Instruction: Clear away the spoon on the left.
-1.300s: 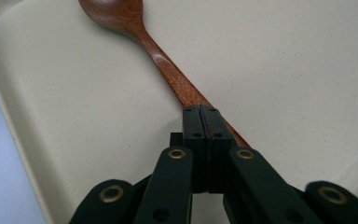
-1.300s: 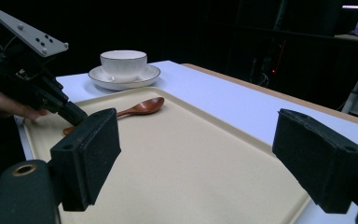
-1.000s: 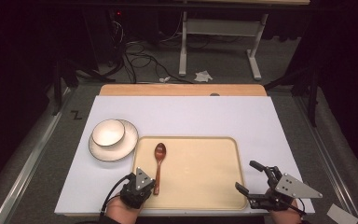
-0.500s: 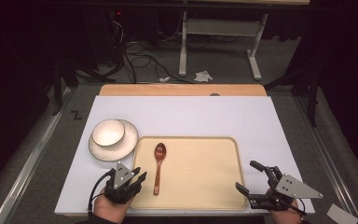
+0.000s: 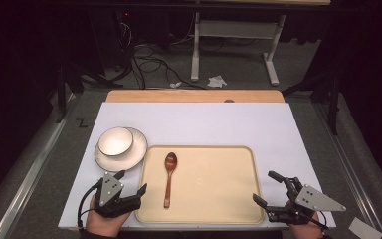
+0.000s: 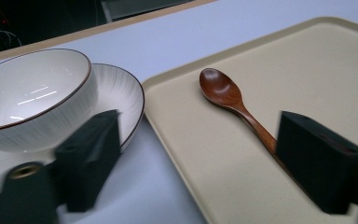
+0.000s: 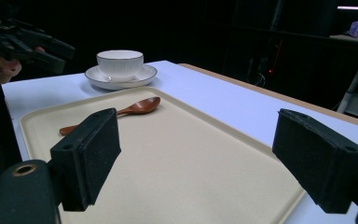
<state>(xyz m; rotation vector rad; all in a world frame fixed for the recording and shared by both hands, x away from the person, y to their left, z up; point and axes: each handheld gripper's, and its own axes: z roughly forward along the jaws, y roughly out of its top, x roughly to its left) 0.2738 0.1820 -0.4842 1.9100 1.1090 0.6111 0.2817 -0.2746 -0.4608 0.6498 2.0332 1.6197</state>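
A brown wooden spoon [image 5: 169,178] lies on the beige tray [image 5: 214,189], bowl end pointing away from me. My left gripper [image 5: 132,181] hovers at the tray's left edge, just left of the spoon's handle. Its jaws have just been opening and stand apart with nothing between them. In the left gripper view the spoon [image 6: 228,98] runs behind the right jaw of this gripper [image 6: 198,135]. My right gripper [image 5: 263,186] stands open at the tray's front right corner. In the right gripper view, this gripper [image 7: 200,135] looks across the tray [image 7: 191,158] toward the spoon [image 7: 135,107].
A white bowl [image 5: 115,141] sits on a white plate [image 5: 135,152] just beyond the tray's left corner, close ahead of my left gripper. The white mat [image 5: 204,124] covers the table; a wooden strip [image 5: 194,95] runs along its far edge.
My left gripper let go of the spoon's handle, opened, and moved left off the tray. The spoon stays on the tray. The right gripper has not moved.
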